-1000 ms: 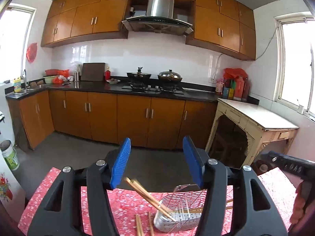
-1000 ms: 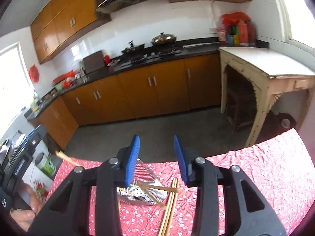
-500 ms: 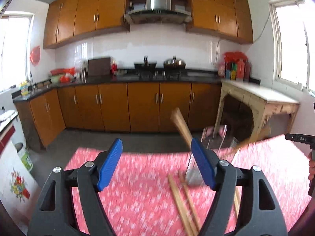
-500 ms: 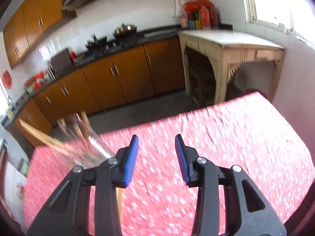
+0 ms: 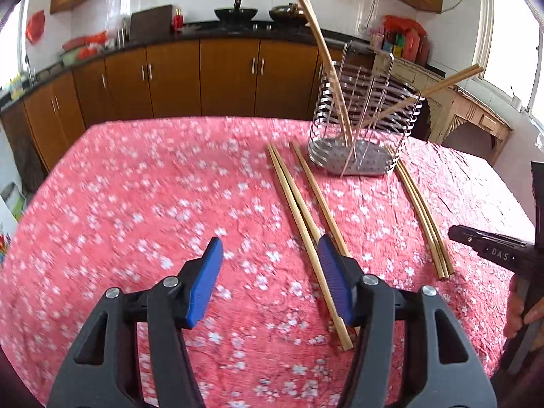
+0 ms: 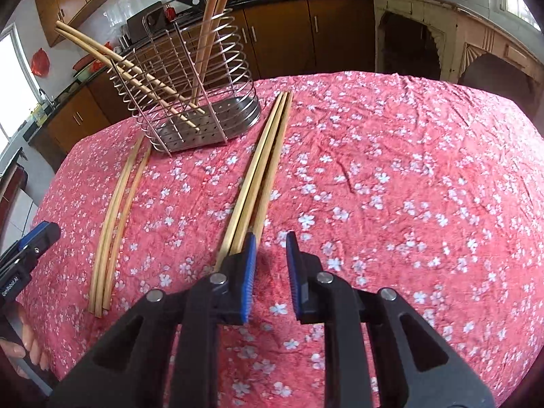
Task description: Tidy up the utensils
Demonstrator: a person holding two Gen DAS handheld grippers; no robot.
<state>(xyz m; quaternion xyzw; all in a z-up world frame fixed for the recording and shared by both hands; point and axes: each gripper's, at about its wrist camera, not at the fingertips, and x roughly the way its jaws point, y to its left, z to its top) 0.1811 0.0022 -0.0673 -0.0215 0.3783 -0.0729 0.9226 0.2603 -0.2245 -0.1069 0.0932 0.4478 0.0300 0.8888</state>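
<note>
Here, two sets of tongs hang low over a worktop [image 5: 119,187] draped in a red, flower-printed cloth. The left tongs [image 5: 270,278] stand roughly half open and are closing, with only bare cloth between their blue pads; a loose group of chopsticks [image 5: 299,210] lies on the cloth just to their right, its near ends passing beside and behind the right-hand pad. The right tongs [image 6: 270,265] are nearly closed and narrowing further, gripping nothing; a second bundle of chopsticks [image 6: 261,166] lies just left of them, its near ends reaching behind the left pad. A wire utensil holder [image 6: 190,102] stands upright beyond both bundles, with several chopsticks already leaning inside it. A person's fingers [image 6: 32,343] show at the lower left edge of the right wrist view.
</note>
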